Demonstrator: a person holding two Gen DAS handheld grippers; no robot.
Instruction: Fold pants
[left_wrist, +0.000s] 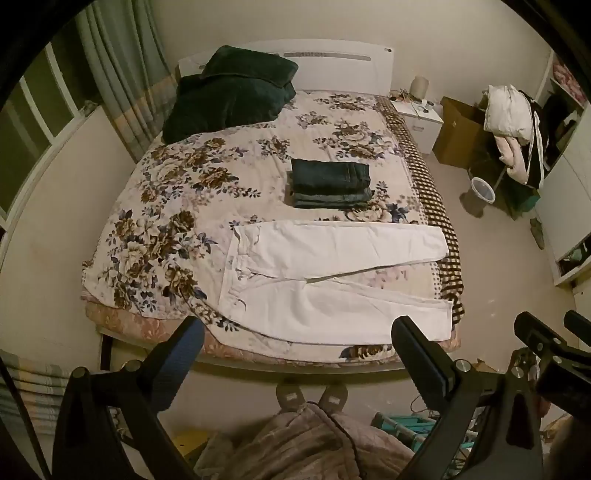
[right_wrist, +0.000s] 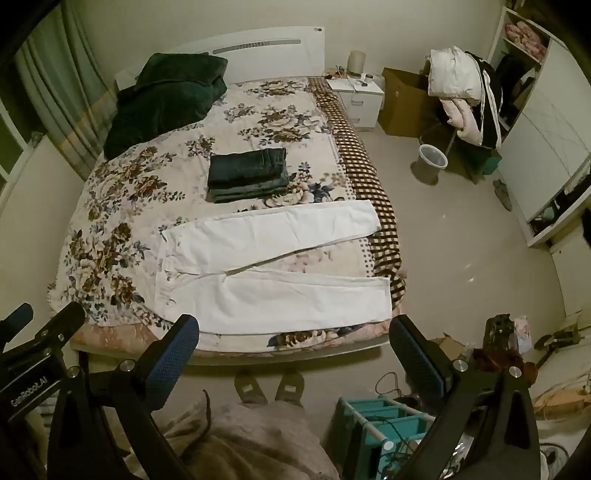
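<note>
White pants (left_wrist: 332, 273) lie flat and spread across the near end of the floral bed (left_wrist: 177, 206), waistband to the left, both legs running right in a V. They also show in the right wrist view (right_wrist: 273, 266). My left gripper (left_wrist: 297, 328) is open and empty, held high above the bed's near edge. My right gripper (right_wrist: 293, 326) is open and empty, held high as well, over the same edge. Each gripper shows at the edge of the other's view.
A stack of folded dark jeans (left_wrist: 330, 182) sits mid-bed beyond the pants. A dark green blanket (left_wrist: 229, 96) lies at the headboard. A white nightstand (left_wrist: 419, 118), cardboard box, bin (left_wrist: 482, 190) and clothes-laden chair stand right. A teal rack (right_wrist: 380, 417) and my slippered feet are below.
</note>
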